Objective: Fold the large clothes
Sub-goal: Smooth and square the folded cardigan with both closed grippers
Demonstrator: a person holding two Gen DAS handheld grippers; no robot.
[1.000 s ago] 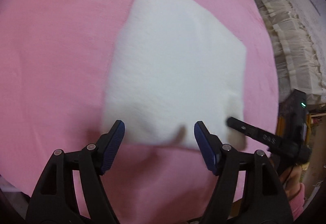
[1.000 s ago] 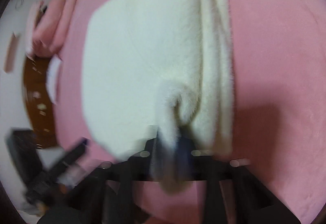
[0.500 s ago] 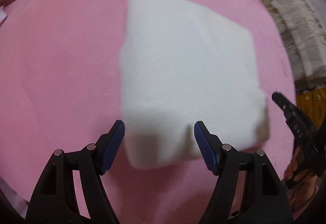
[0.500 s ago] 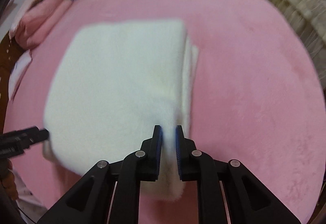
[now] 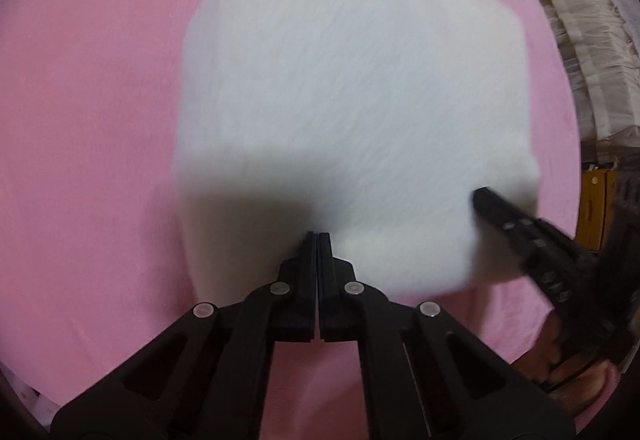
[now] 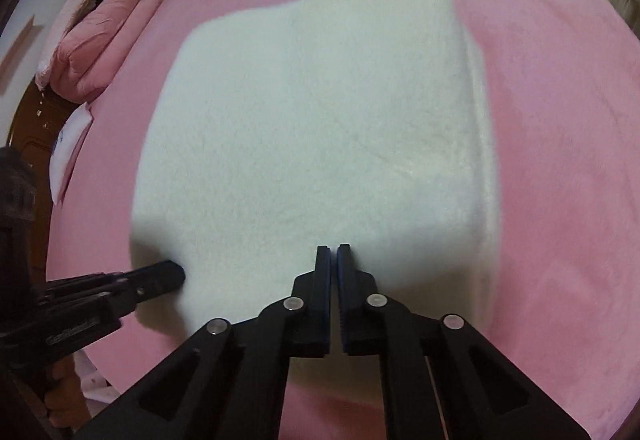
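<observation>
Trouble could come from the fluffy white garment (image 6: 312, 144): it is thick and may spring open. It lies folded into a square on the pink bed (image 6: 560, 88). Left gripper (image 5: 319, 235) is clenched with nothing in it, tips at the near edge of the garment. Right gripper (image 6: 333, 247) is clenched and empty too, over the near edge. A poke there could drag the fold out of shape.

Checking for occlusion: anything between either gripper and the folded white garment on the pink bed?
Nothing visible. The left gripper and right gripper, jaws shut, sit right over the near edge of the white garment, with only pink bedding around it.
</observation>
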